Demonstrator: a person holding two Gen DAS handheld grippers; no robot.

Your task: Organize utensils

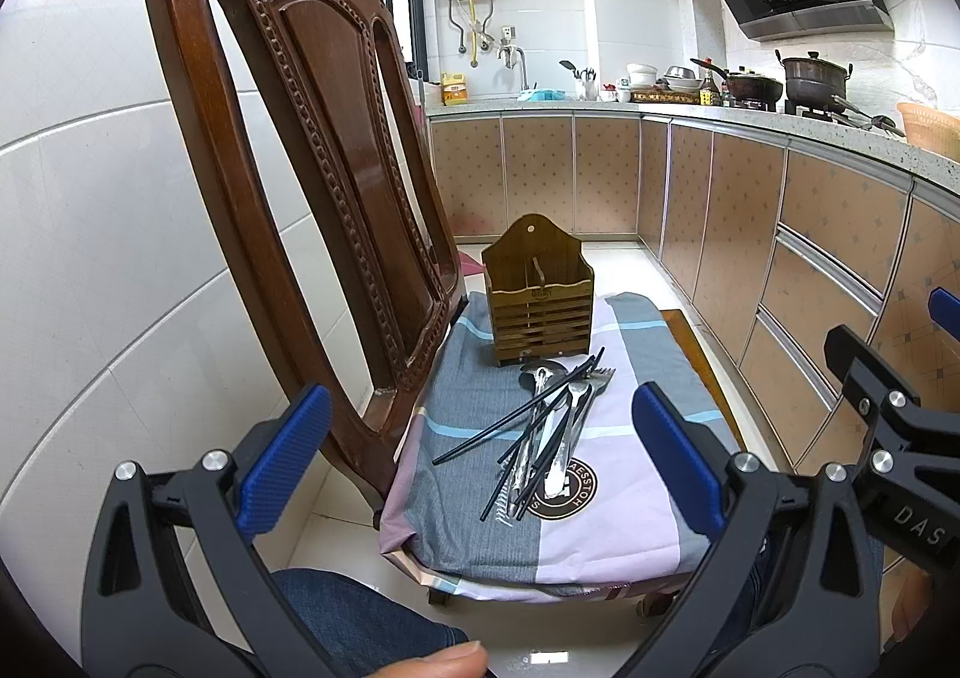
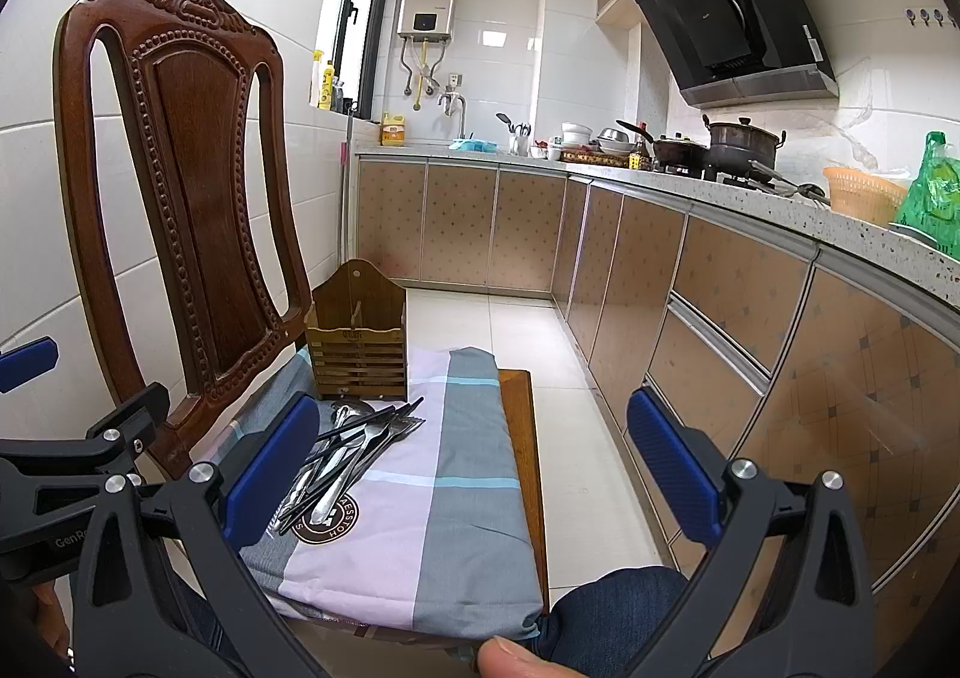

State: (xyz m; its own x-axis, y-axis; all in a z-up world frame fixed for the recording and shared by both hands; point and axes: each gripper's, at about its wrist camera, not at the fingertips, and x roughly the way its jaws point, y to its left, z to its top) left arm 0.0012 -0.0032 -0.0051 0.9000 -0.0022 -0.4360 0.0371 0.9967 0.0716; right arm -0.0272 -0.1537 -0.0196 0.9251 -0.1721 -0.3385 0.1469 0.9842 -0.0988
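Both claws spread wide, nothing held: left gripper (image 1: 480, 456) and right gripper (image 2: 474, 468) hang short of the chair seat, over the person's knees. Utensil pile (image 1: 549, 426) lies dead ahead of the left gripper, between its fingers in that view; in the right wrist view the same pile (image 2: 354, 447) sits ahead and off toward its left finger (image 2: 270, 474), partly hidden behind the pad. Wooden holder (image 1: 537, 297) stands upright beyond the pile, at the far end of the seat, close to the utensil tips; looks empty, so my read is nothing is sorted yet. Risks: black chopsticks (image 1: 516, 420) lie crossed over the spoons and forks (image 1: 576, 408), so pinching one piece likely drags or flips its neighbours, and thin round sticks can roll out of the pads. Everything rests on a soft cloth (image 1: 606, 504) over the seat; pushing down to get under flat metal could bunch the fabric and shift the pile. Seat edge on the right side is near, so a nudged piece could slide off to the floor. The holder is light-looking and free-standing; dropping in at an angle may tip it or push it off the back. The carved chair back (image 1: 312, 138) crowds the left gripper's left side, limiting approach. Can't tell which compartment suits which utensil from here.
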